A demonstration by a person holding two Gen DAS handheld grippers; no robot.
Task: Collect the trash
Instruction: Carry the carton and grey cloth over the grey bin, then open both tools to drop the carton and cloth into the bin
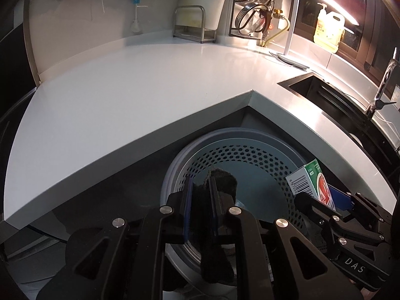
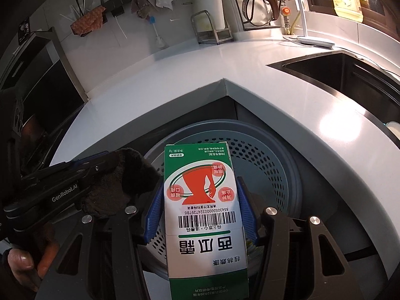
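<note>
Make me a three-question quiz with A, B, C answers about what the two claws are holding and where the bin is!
1. Where is the perforated bin?
A. in the sink
B. below the inner corner of the counter
C. on the wall rail

2. What colours is the box in the right claw?
A. green and white with red
B. all blue
C. yellow and black

3. What is the left claw doing?
A. wide open, holding nothing
B. shut on a spoon
C. shut on a dark fuzzy cloth

Answers: 1 B, the bin sits under the counter corner; 2 A, green bands, white face and red picture show; 3 C, the cloth is pinched between its blue pads.
</note>
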